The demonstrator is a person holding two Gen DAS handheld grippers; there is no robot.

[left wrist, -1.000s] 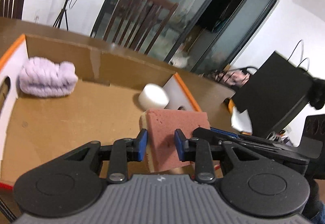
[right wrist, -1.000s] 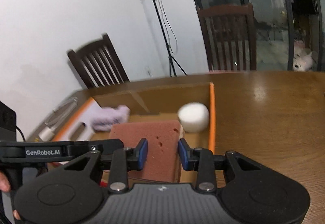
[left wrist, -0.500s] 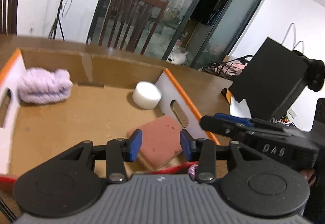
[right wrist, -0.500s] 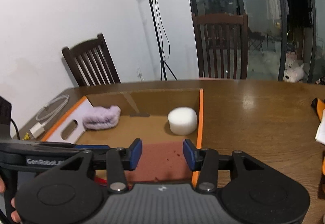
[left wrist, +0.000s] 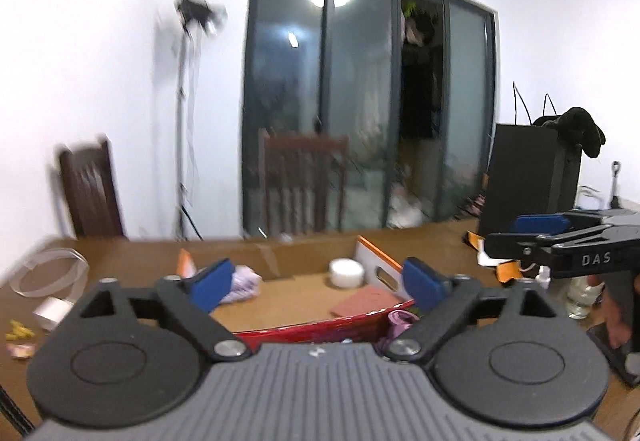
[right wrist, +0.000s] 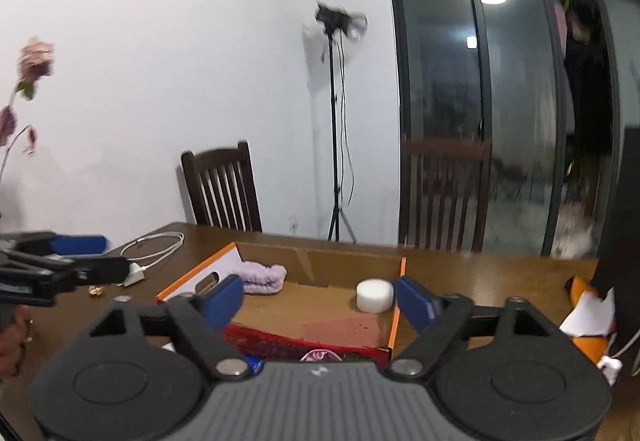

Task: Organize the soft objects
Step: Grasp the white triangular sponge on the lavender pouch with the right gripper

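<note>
We had both grippers' fingers just spread, nothing between; flat pink sponge (right wrist: pixel 340 329) lay in cardboard box (right wrist: pixel 320 261), below right gripper (right wrist: pixel 318 301), nearer than left gripper (left wrist: pixel 320 283).

Two dark wooden slat-back chairs (right wrist: pixel 222 189) behind the brown worktop's (right wrist: pixel 492 277) far edge, black tripod stand (right wrist: pixel 334 129), coiled white cable (right wrist: pixel 154 247) near its left edge.

walls white | dark glass doors (right wrist: pixel 500 113) | two wooden chairs (right wrist: pixel 222 189) | tripod (right wrist: pixel 338 129)
</note>
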